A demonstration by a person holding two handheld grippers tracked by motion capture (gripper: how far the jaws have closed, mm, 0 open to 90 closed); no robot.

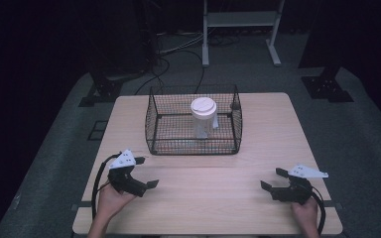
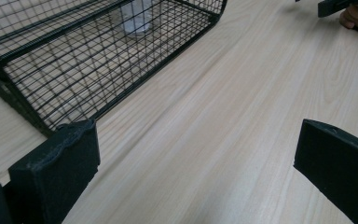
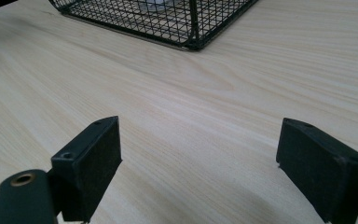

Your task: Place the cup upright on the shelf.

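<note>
A black wire basket point(image 1: 152, 119) stands at the middle back of the wooden table point(image 1: 268, 134). Inside it a clear plastic cup with a white lid point(image 1: 202, 117) stands upright. My left gripper point(image 1: 146, 172) rests near the front left of the table, open, with nothing between its jaws. My right gripper point(image 1: 274, 179) sits near the front right, open and empty too. In the left gripper view the basket point(image 2: 37, 119) lies close ahead on the left, with the cup's base point(image 2: 135, 23) visible through the mesh. The right gripper view shows the basket's corner point(image 3: 193, 32) farther off.
Bare wood lies between the two grippers and in front of the basket. Dark floor with cables point(image 1: 178, 54) and a white stand's legs point(image 1: 206, 44) lies behind the table. The other hand and its gripper point(image 2: 349, 11) appear at the left gripper view's top right.
</note>
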